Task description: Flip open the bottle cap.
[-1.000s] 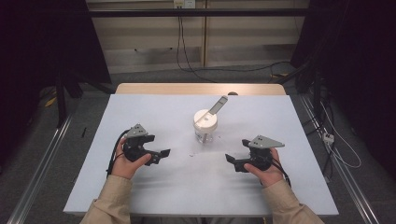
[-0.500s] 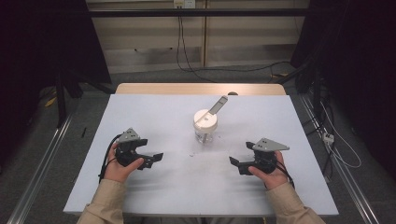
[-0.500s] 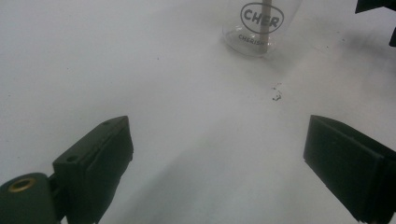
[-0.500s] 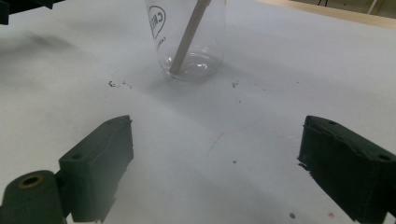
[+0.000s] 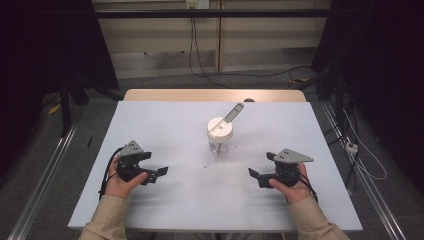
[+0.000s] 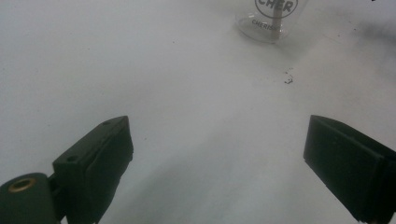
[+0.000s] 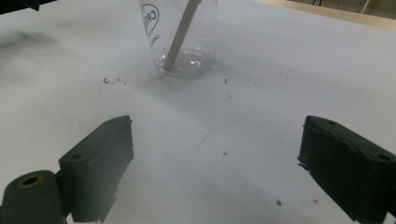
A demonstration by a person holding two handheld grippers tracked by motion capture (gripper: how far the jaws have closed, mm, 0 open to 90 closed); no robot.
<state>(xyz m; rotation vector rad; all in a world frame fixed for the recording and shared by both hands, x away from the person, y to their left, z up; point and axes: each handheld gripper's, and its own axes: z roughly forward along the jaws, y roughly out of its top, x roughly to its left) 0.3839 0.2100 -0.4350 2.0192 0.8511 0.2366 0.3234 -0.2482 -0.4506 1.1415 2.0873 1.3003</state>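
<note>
A clear plastic cup with a white lid stands upright at the middle of the white table. A flat wooden stick leans out of the cup toward the far right. My left gripper hovers low at the front left, well apart from the cup. Its jaws stand wide apart over bare table in the left gripper view, my left gripper holding nothing, with the cup far ahead. My right gripper sits at the front right. It is open and empty too, my right gripper facing the cup and stick.
A few dark specks lie on the table in front of the cup. A wooden strip runs along the table's far edge. Cables trail over the floor beyond it and to the right.
The left hand has drifted left and a little nearer the table's front edge, away from the cup. The right hand has barely shifted. Both pairs of jaws stay apart.
</note>
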